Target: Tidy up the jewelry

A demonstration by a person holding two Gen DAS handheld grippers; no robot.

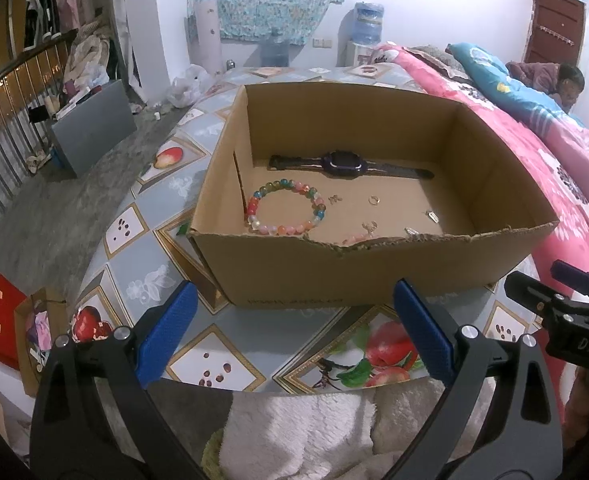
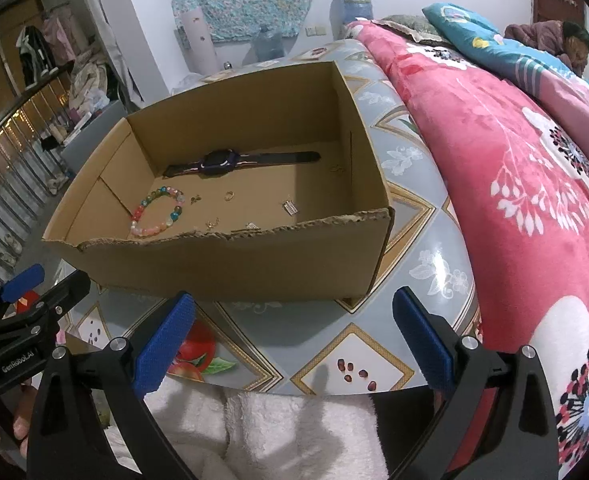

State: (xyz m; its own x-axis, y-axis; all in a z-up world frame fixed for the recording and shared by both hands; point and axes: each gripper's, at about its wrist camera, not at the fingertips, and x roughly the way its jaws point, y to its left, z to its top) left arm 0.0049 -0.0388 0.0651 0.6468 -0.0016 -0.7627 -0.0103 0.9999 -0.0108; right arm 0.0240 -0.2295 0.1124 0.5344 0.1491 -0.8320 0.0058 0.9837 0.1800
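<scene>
- Currently both grippers idle: left gripper point(image 1: 294, 332) and right gripper point(image 2: 292, 338) spread wide, holding nothing, hovering over the fruit-print table point(image 1: 230, 360) short of the box's torn near wall.
- Open brown cardboard box point(image 1: 374, 272) works as a collecting tray, probably to keep loose pieces together.
- Multicoloured bead bracelet point(image 1: 284, 207) lies front-left on the box floor, dark wristwatch point(image 1: 344, 162) along the back wall, small metal charms point(image 2: 289, 207) scattered between; all ahead of and apart from both grippers.

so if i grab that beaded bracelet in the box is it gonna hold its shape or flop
The beaded bracelet will probably flop: it looks like separate round beads on a string, so it should sag into a loop. The glossy beads may slip between the pads. It lies flat on the floor of the cardboard box, so it is unlikely to roll.
</scene>
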